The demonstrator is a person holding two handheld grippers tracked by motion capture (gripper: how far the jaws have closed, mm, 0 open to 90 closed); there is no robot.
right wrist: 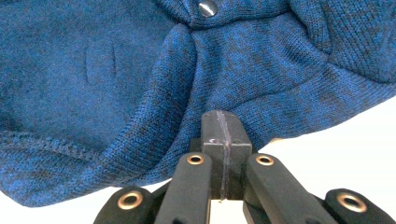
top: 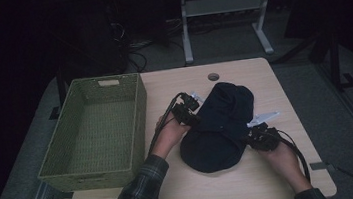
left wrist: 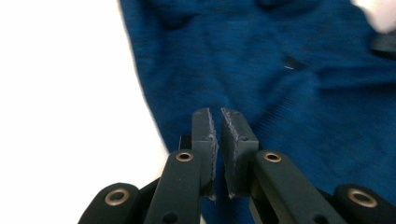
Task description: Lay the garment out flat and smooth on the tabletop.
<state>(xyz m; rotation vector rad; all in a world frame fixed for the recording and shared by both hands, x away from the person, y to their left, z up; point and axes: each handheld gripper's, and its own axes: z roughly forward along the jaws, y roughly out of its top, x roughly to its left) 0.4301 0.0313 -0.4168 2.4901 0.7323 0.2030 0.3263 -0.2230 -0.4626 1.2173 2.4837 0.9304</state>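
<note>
A dark blue knit garment [top: 220,124] lies bunched in the middle of the light wooden table [top: 254,183]. My left gripper [top: 197,119] is at its left edge, held in a hand with a plaid sleeve. In the left gripper view the jaws [left wrist: 218,114] stand over the cloth [left wrist: 289,79] with only a sliver between the pads and nothing in it. My right gripper [top: 250,138] rests at the garment's lower right edge. In the right gripper view its pads [right wrist: 223,116] are pressed together over the knit [right wrist: 93,70], below a metal snap [right wrist: 207,8].
A green woven basket [top: 98,181] with nothing in it stands at the left of the table, close to my left hand. A small round hole [top: 213,76] sits near the table's far edge. Desk legs and cables are on the floor beyond.
</note>
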